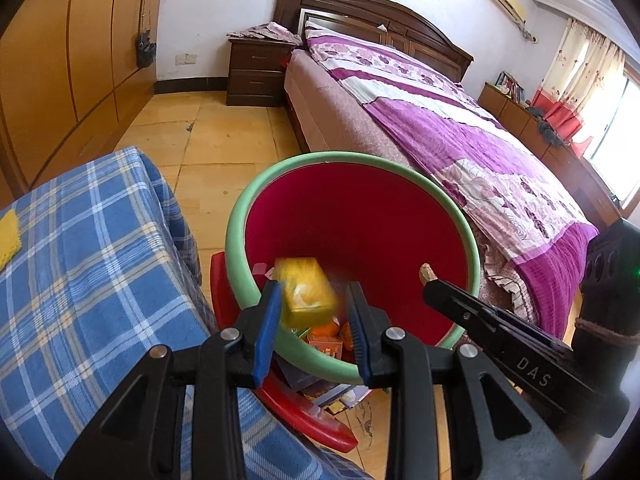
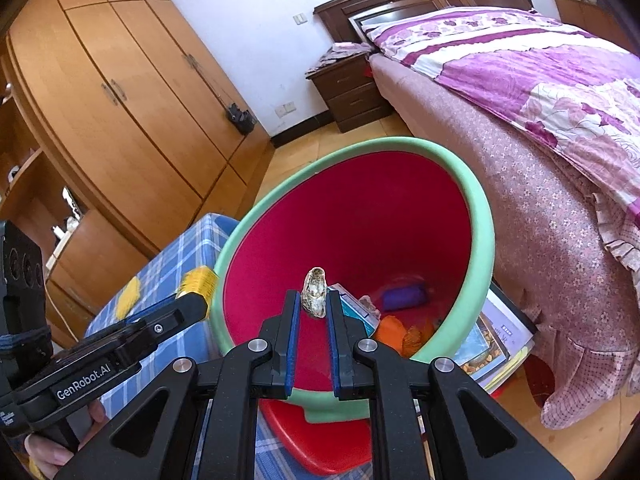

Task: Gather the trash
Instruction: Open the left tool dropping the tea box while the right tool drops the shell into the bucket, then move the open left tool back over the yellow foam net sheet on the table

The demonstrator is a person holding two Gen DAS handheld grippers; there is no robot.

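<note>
Blurred yellow box sits between your left gripper and its parted jaws, touching neither pad, over the green-rimmed red bin at frame centre. Your right gripper pinches a rough shell above that rim; bed upper right.

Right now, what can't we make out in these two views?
- Yellow box between the left hand-held gripper fingers: motion-blurred, print unreadable, grip uncertain.
- Bin bottom: left view, blocked by box and fingers.
- Small brown scrap in the right hand-held gripper: unidentifiable.
</note>
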